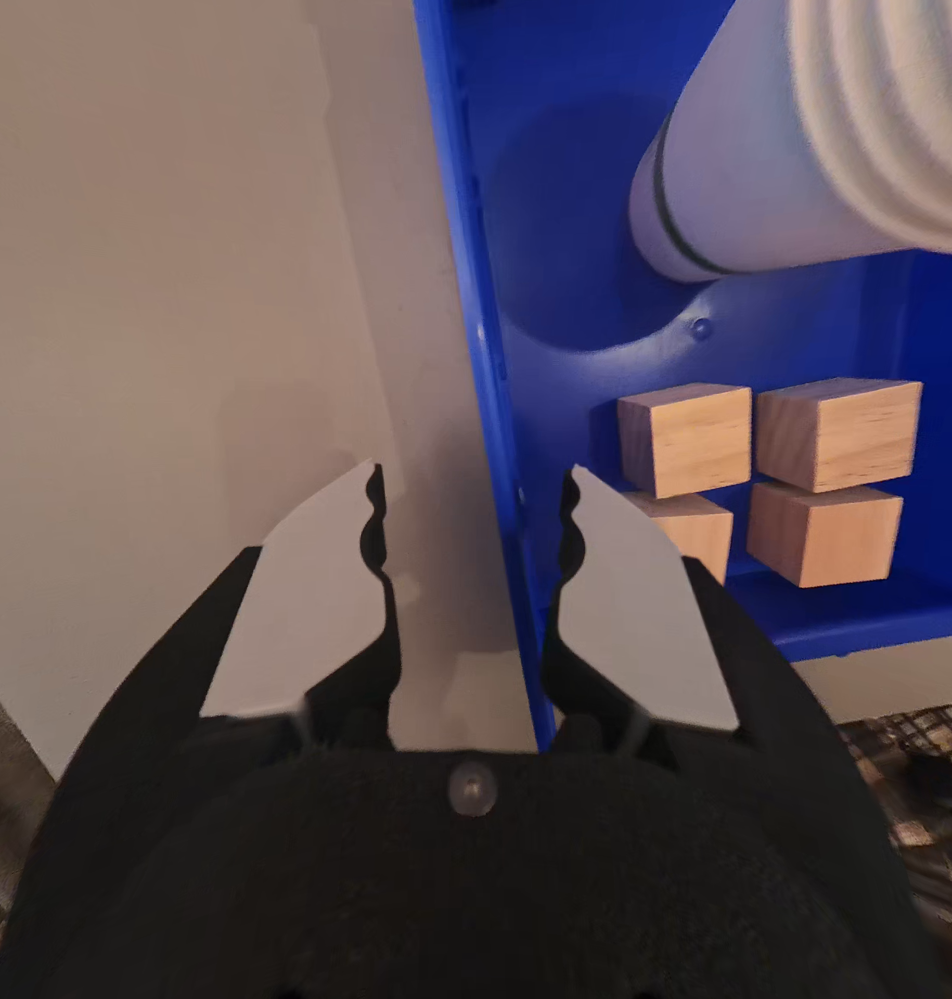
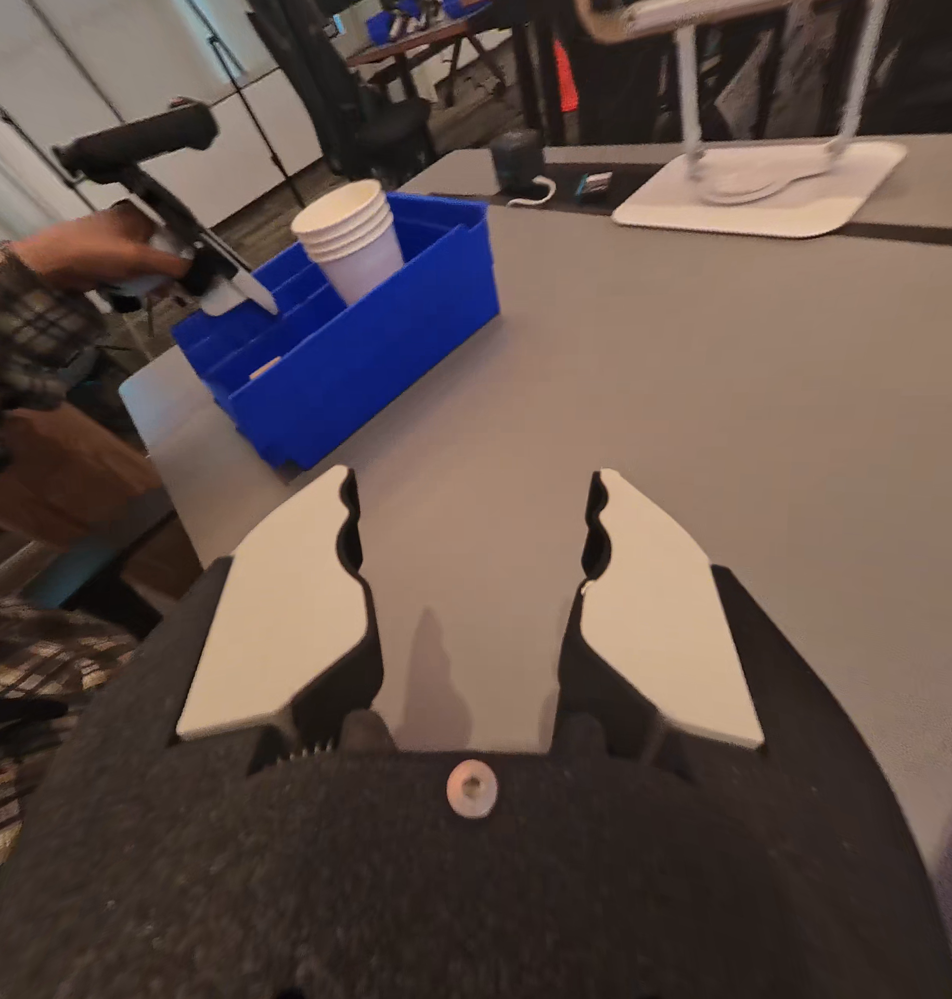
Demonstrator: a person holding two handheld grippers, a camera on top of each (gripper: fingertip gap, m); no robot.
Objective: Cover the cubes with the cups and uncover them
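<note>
Several wooden cubes lie close together in the near end of a blue bin. A stack of white paper cups stands in the bin behind them. My left gripper is open and empty, straddling the bin's left wall above the table. In the right wrist view the bin sits at the table's left, with the cup stack upright in it and one cube just showing. The left gripper hovers over the bin's far side. My right gripper is open and empty over bare table.
The grey table spreads right of the bin. A white stand base and a dark round device sit at the far edge. A person's hand and plaid sleeve are at the left. Chairs and tables stand behind.
</note>
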